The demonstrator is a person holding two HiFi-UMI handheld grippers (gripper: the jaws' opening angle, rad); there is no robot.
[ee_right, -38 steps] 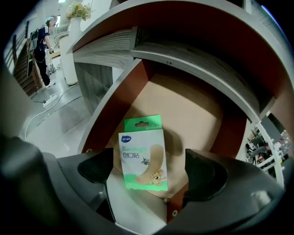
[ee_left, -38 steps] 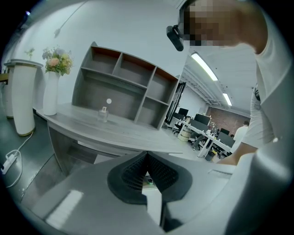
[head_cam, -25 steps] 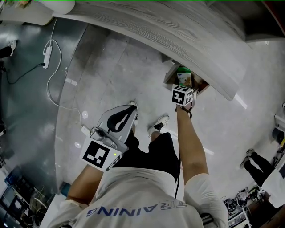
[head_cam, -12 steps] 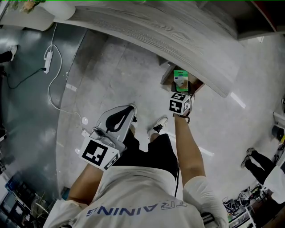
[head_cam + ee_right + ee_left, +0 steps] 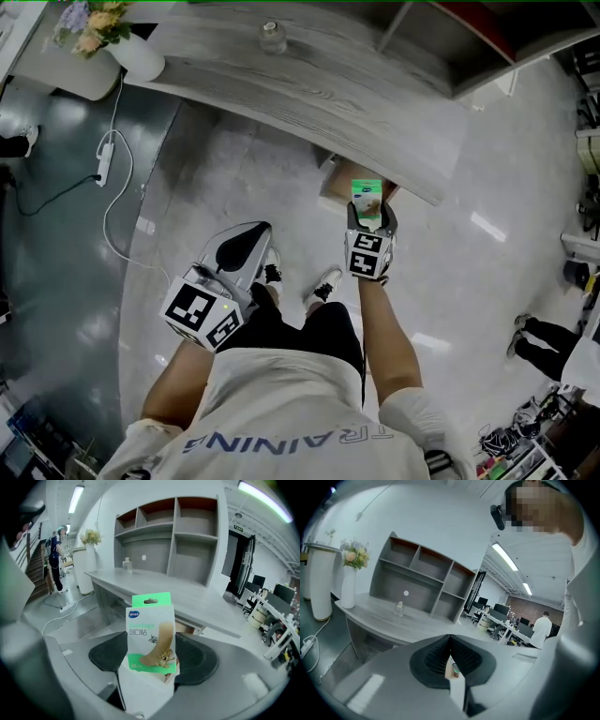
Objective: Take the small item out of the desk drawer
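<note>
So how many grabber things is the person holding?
2. The left gripper is out over the floor, jaws together. The right gripper is in front of the desk, clamped on the green bandage box. None seem hidden.

The head view looks steeply down over the person (image 5: pixel 300 422) at the desk (image 5: pixel 309 89). Both gripper views face the desk from its near side and share its shelf (image 5: pixel 187 541).
</note>
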